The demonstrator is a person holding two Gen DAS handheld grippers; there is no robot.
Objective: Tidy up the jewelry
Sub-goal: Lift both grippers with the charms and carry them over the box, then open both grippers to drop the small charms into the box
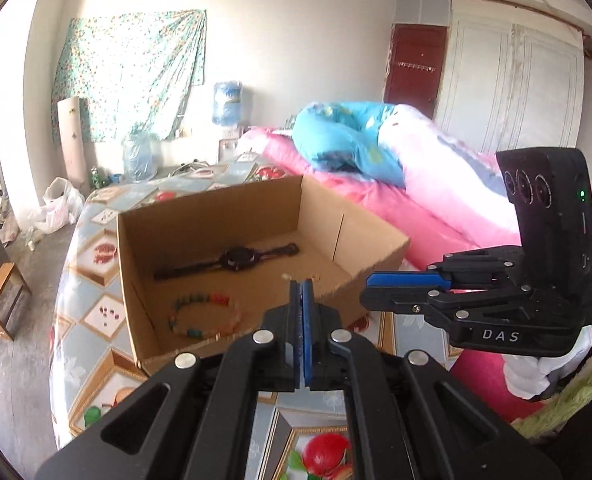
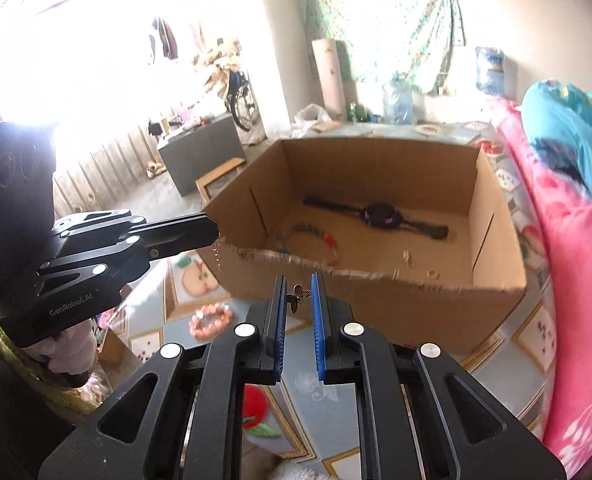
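The cardboard box point(image 2: 376, 208) on the patterned table point(image 1: 92, 248) is the landmark, and it already holds part of the sorting. A black watch point(image 1: 236, 258) lies flat across its floor toward the far wall. A bracelet of coloured beads point(image 1: 206, 316) curls nearer the front wall, and a small ring point(image 2: 432, 273) with a few tiny bits sits by the front right corner (too small to name).

Outside the box, below its front left corner, a pink bead bracelet point(image 2: 211, 320) rests on the table, so by my reading at least that piece is left to do.

The left gripper point(image 1: 302, 292) hangs just before the front wall, its blue pads pressed flat together. From the right wrist view a thin chain point(image 2: 217, 254) dangles at its tip, probably pinched there.

The right gripper point(image 2: 298, 300) also sits just short of the front wall. Its jaws stand a narrow gap apart, nipping a little butterfly charm point(image 2: 297, 299). Both pieces look bound for the box, none dropped in yet.
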